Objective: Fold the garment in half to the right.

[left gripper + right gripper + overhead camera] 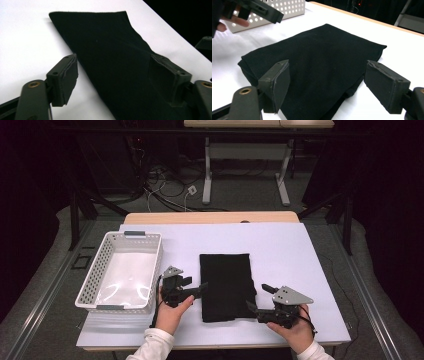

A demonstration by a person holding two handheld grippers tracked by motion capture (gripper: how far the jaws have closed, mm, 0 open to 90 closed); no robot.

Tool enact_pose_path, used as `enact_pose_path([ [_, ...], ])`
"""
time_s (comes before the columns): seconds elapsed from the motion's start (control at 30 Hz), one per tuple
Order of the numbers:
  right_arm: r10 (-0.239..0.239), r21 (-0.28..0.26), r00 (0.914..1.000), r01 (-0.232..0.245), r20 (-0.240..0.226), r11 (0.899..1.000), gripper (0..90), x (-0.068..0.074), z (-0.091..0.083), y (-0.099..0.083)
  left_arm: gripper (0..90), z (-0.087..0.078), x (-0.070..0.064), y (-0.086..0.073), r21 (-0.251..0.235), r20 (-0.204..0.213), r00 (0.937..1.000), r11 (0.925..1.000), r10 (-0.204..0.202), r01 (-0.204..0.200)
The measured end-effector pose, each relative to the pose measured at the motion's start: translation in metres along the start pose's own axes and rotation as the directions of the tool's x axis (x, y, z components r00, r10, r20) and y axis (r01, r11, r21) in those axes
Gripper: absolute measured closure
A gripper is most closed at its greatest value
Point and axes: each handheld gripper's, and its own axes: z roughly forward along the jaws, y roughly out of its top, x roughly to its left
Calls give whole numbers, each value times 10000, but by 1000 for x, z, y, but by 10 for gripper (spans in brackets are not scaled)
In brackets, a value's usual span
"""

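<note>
Both tongs, left and right, gape beside black cloth; white basket holds nothing.

My left gripper jaws stand wide apart. Black folded cloth lies flat on the white table surface, running between my fingers and away ahead. Left pad sits over bare white, just beside the cloth edge; right pad over the cloth.
</note>
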Motion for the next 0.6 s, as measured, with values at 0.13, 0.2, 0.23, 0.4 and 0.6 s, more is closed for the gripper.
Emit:
enact_pose_path([
  [0.13,59,44,10000,-59,46,10000,184,-1,-1,-1,198,0,-4,-6,79,41,9999,9999,97,-97],
  [0.2,55,36,9999,-55,132,10000,174,-2,-1,-3,197,0,-5,-9,89,65,9999,9999,135,-135],
  [0.23,49,51,9999,-50,162,10000,174,-3,-2,-3,197,0,-5,-10,122,80,9998,9998,162,-163],
  [0.4,165,-33,9995,-165,270,9999,174,-7,-4,-4,206,5,-4,-16,167,-98,9995,9995,287,-285],
  [0.6,172,-92,9994,-169,294,9998,174,-9,-6,-4,242,6,-3,-18,92,-69,9999,9999,73,-72],
])
